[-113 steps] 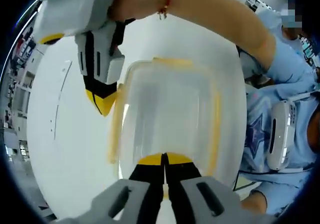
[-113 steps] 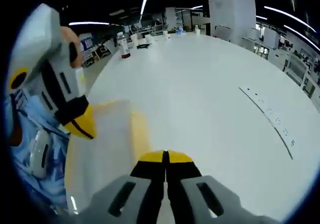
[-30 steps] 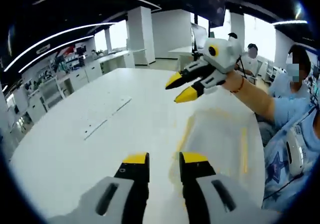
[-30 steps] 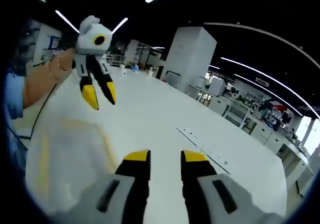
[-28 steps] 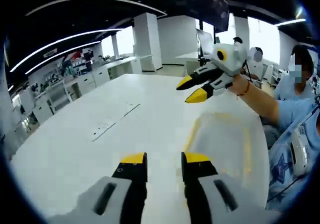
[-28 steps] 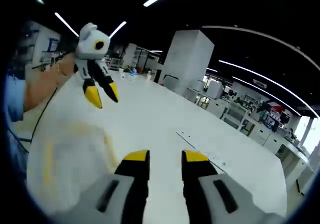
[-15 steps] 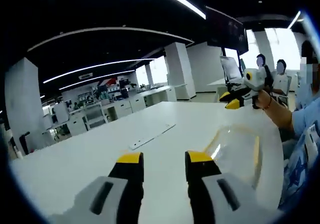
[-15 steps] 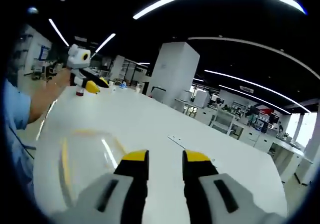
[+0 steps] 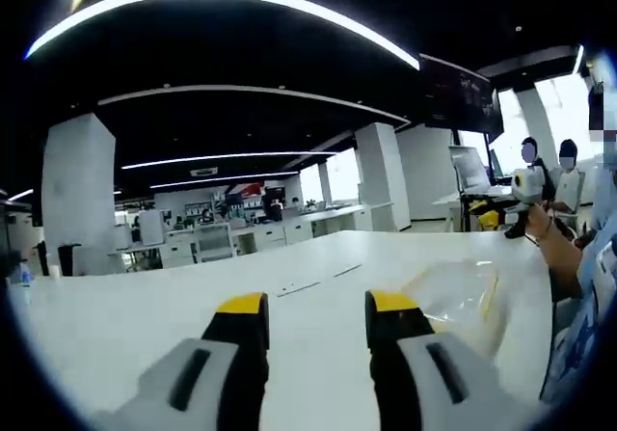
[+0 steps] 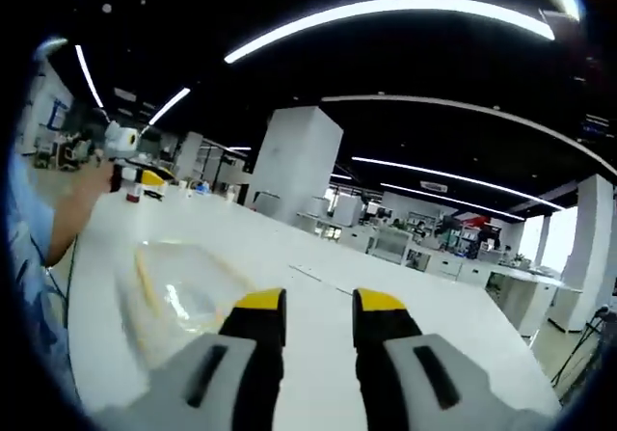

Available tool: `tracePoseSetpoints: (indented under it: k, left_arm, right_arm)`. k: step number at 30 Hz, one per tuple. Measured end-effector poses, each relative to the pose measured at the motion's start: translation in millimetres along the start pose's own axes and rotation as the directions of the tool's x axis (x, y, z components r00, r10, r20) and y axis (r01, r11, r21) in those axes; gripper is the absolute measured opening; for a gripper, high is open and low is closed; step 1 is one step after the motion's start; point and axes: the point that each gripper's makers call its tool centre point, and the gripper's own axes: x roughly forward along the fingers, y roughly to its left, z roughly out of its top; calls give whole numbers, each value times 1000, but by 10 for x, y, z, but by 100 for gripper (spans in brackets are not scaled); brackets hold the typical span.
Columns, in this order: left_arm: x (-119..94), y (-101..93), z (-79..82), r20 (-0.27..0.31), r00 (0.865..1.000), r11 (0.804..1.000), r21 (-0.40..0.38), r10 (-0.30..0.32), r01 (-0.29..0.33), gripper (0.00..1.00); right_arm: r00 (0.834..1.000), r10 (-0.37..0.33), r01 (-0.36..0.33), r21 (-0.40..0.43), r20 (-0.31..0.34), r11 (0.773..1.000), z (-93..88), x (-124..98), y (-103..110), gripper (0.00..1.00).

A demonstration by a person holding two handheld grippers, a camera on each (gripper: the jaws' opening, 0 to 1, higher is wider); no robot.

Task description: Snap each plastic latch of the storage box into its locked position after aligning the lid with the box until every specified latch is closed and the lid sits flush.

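- Grippers sit nearest: the left gripper and the right gripper both have jaws parted with nothing between them, raised off the box.
- Box, clear plastic with yellow latches, lies on the table at 3 o'clock in the left gripper view and at 9 o'clock in the right gripper view.
- Lid looks seated; latch states are too blurred to confirm, so the task seems near done.
- Table is smooth, white, matte.

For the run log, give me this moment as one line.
left gripper: open, empty | right gripper: open, empty | box: on table, untouched, lid on | latches: cannot tell
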Motion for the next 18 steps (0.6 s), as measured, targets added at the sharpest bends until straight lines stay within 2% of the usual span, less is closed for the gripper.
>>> tracePoseSetpoints:
  k: [2, 4, 7, 11, 13, 16, 18]
  left_arm:
    - [-32, -30, -21, 37, 998, 999, -1, 41, -41, 40]
    - [-43, -73, -89, 41, 996, 997, -2, 75, -75, 44]
    - [-18, -113, -161, 67, 991, 993, 17, 117, -118, 44]
    - [4, -12, -342, 41, 983, 982, 41, 181, -183, 43]
    - [-39, 46, -374, 65, 974, 974, 54, 217, -221, 43]
    - [-103, 81, -463, 56, 973, 974, 21, 222, -224, 43]
    - [-159, 130, -517, 54, 968, 969, 25, 245, -247, 43]
  right_arm:
    - [999, -44, 44, -16, 6, 999, -46, -86, -79, 27]
    - [997, -77, 78, -13, 11, 997, -109, -140, -126, 29]
    - [992, -119, 118, 23, 39, 993, -191, -163, -190, 29]
    - [982, -186, 185, 45, 31, 982, -336, -182, -292, 29]
    - [979, -205, 205, 27, 12, 978, -378, -214, -314, 28]
    - [972, -235, 235, 13, -3, 972, -424, -252, -347, 28]
    - [971, -239, 239, 25, -6, 971, -442, -265, -342, 28]
